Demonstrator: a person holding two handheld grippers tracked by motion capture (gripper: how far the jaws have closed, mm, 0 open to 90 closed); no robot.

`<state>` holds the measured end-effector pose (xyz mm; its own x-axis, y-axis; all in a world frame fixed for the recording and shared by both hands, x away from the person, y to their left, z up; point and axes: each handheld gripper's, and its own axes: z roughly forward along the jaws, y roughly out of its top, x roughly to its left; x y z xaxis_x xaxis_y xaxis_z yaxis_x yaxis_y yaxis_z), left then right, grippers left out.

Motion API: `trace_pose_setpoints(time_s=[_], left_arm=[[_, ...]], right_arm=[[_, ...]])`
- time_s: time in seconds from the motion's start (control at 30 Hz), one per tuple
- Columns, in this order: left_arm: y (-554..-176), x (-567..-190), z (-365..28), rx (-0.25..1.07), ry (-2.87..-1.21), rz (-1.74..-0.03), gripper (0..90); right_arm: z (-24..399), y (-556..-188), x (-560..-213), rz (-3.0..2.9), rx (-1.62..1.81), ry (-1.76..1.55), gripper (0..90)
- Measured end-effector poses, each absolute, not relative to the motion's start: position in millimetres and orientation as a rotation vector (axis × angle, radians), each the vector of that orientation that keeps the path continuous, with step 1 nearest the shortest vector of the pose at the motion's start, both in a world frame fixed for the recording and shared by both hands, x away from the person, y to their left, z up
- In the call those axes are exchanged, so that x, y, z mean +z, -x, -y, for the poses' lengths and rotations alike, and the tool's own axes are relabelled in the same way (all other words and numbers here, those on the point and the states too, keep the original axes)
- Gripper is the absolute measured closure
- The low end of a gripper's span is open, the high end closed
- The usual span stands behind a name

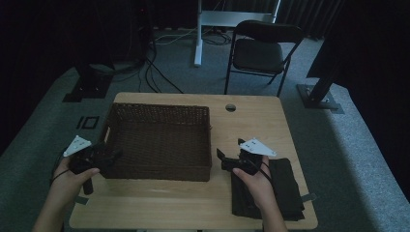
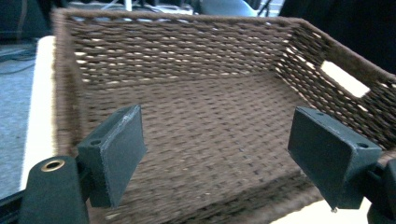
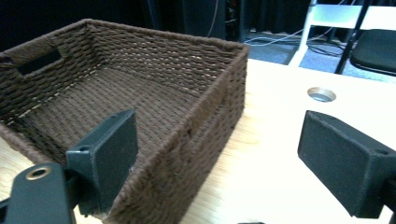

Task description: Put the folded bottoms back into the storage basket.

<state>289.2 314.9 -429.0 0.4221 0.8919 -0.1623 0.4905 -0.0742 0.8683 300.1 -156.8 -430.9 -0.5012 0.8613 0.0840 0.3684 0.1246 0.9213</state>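
brown woven basket (image 1: 159, 140) sits on the left half of the wooden counter (image 1: 251, 125), long side toward the person, nothing inside it. handle slot cut in its left end wall, also seen in the left gripper view as a bright slot at right.

left gripper (image 1: 104, 158) at the basket's near-left corner, held in the left hand (image 1: 72, 176), grey plate on top. fingers (image 2: 114, 151) spread wide, released, nothing between them; left gripper view looks straight into the basket (image 2: 196, 116), fingers over its near rim, cannot tell if touching.

right gripper (image 1: 223, 159) just right of the basket's near-right corner, held in the right hand (image 1: 256, 181). fingers (image 3: 105, 158) wide apart, released, holding nothing. in the right gripper view the basket's (image 3: 140, 93) corner wall runs up between the fingers, closer to the left one, no pad pressing on it.

dark folded cloth (image 1: 285, 186) lies on the counter's near-right corner, under the right hand. round cable hole (image 1: 230, 107) in the counter near the far edge. folding chair (image 1: 261, 50) on the floor beyond the counter.
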Motion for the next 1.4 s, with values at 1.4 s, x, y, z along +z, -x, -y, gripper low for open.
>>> trace_pose_setpoints(time_s=[1.4], left_arm=[[-287,-446,-193,0.384,-1.851,-0.963,19.2]], right_arm=[[244,-285,-460,-1.856,1.234,-1.318,11.6]])
